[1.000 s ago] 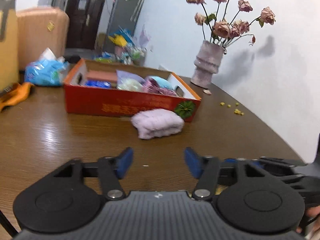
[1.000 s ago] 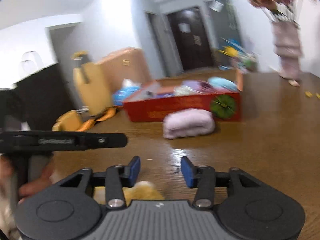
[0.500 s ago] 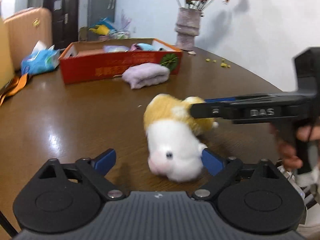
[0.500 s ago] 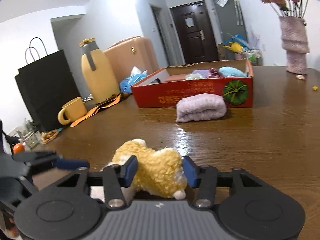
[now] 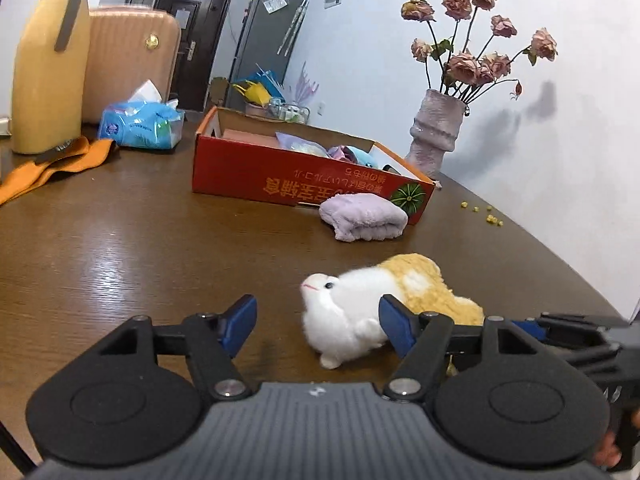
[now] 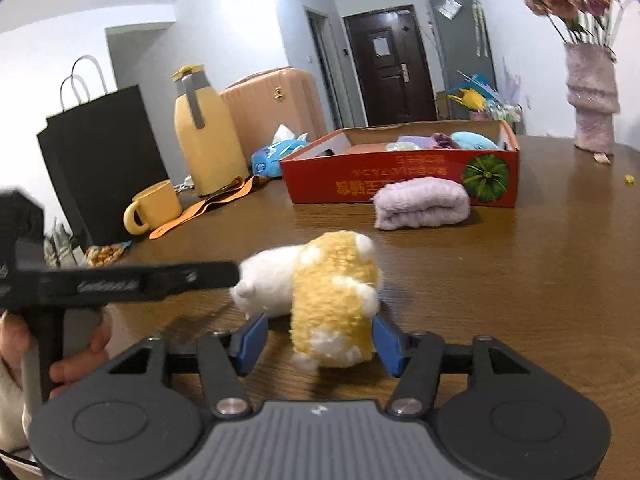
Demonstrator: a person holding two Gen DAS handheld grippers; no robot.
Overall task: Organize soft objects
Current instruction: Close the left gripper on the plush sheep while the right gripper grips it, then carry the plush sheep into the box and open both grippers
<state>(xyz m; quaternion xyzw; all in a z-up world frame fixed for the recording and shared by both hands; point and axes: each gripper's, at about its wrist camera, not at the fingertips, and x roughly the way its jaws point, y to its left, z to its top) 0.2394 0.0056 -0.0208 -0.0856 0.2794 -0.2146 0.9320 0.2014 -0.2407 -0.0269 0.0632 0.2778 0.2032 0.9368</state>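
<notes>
A yellow and white plush hamster lies on the brown table; it also shows in the right wrist view. My right gripper is open, its blue pads either side of the plush's yellow rear. My left gripper is open, the plush's white head near its right pad. A folded lilac towel lies in front of the red cardboard box, which holds several soft items. Towel and box show in the right wrist view too.
A vase of dried roses stands behind the box. A tissue pack, yellow thermos, yellow mug, orange cloth and black paper bag stand at the left. The table edge curves at right.
The plush has shifted and turned on the table. My right gripper's jaws have opened wider around its rear. My left gripper has drawn back and swung, its jaws narrower than half a second ago.
</notes>
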